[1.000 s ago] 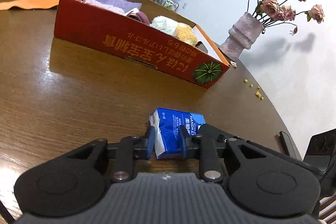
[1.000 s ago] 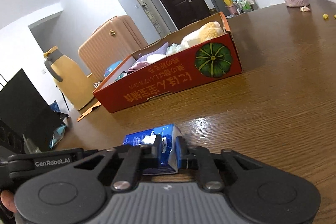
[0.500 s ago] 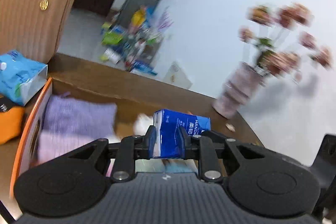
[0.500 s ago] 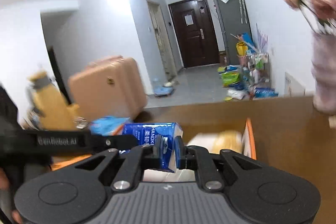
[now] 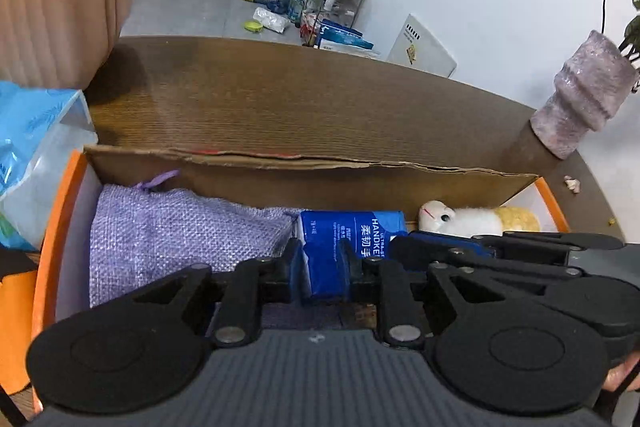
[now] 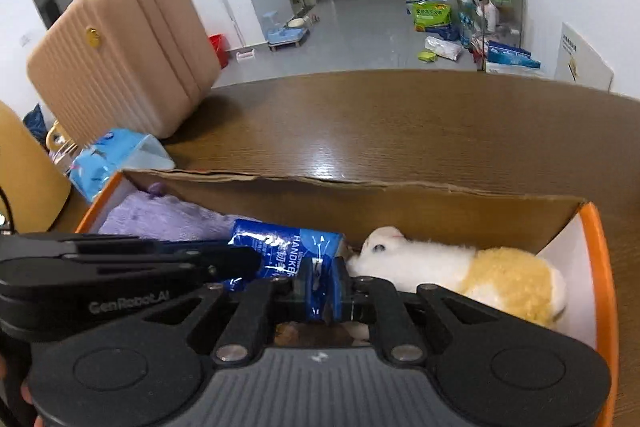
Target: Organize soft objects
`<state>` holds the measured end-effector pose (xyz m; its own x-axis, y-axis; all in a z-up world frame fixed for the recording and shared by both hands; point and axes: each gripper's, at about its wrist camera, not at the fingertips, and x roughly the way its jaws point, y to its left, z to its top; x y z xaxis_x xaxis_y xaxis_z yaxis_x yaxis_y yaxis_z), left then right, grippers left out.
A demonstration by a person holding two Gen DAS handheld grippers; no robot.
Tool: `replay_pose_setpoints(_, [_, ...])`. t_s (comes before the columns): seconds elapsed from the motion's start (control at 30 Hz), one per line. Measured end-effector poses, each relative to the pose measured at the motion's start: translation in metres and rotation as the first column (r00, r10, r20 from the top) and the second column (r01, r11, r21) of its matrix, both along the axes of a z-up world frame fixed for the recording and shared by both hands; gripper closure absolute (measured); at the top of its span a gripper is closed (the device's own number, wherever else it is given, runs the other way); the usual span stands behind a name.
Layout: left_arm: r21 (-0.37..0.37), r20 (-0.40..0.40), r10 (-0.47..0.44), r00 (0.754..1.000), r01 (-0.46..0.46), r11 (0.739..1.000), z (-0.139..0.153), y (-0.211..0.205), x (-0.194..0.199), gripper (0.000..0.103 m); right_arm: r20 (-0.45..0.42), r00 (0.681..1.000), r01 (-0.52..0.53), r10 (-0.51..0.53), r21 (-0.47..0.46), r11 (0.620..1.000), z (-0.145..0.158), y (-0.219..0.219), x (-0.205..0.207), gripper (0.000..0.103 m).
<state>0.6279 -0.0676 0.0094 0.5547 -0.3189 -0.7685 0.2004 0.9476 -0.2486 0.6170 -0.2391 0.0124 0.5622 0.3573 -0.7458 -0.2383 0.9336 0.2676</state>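
Both grippers clamp the same glossy blue plastic-wrapped tissue pack [image 5: 344, 251], a soft rectangular packet printed with white lettering, and hold it over the open cardboard box [image 5: 280, 183] with orange-edged end walls and a raw, slightly torn brown rim. The left gripper [image 5: 322, 267], matte black with ribbed grey housing, has its jaws clenched on the pack's near end, squeezing the wrapper between them; the right gripper [image 6: 326, 293], of the same build, has its jaws pinched on the crinkled, foil-like other end of the pack [image 6: 280, 255], and its black linkage crosses the right side of the left wrist view. Inside the box, to the left of the pack, lies a lavender towel [image 5: 172, 235] with a nubby, waffle-like weave and a small fabric loop at its corner. To the right rests a fluffy plush toy [image 6: 460, 271], white at the head and pale yellow at the rear, with a dark bead eye. The box sits on a dark wood-grain counter [image 6: 400, 131] with a shiny finish. A mottled mauve ridged vase [image 5: 584, 99] stands on the counter beyond the box's right end, and a light blue crinkly plastic bag [image 5: 32, 139] lies beside its left end.
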Motion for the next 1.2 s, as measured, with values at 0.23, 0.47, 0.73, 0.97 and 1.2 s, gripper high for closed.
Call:
replay_pose_setpoints(0.23, [-0.043,0.070,-0.016,0.997,0.019,0.999,0.024,0.012,-0.025,0.057,0.041,0.999,0.015,-0.015,-0.002,1.000,0.025,-0.001,-0.023,0.084])
replay_pose_setpoints(0.47, [0.034,0.223,0.006,0.975,-0.014,0.999,0.094,0.041,-0.098,0.056,0.198,0.980,0.015,0.002,-0.084,0.996,0.107,-0.030,-0.089,0.065])
replay_pose_setpoints(0.73, [0.109,0.324,0.073,0.943,-0.114,0.987,0.114,0.068,-0.179,0.029,0.250,0.968,0.058,-0.024,-0.128,0.990,0.118,-0.066,-0.165,0.047])
replay_pose_setpoints(0.97, [0.045,0.617,0.179,0.767,-0.262,0.964,0.099,0.066,-0.247,0.007,0.615,0.781,0.215,-0.111,-0.098,0.972,0.091,-0.055,-0.247,0.006])
replay_pose_setpoints(1.2, [0.091,0.625,0.119,0.772,-0.223,0.971,0.078,0.058,-0.284,0.006,0.641,0.756,0.226,-0.129,-0.071,0.972,0.069,-0.049,-0.283,0.006])
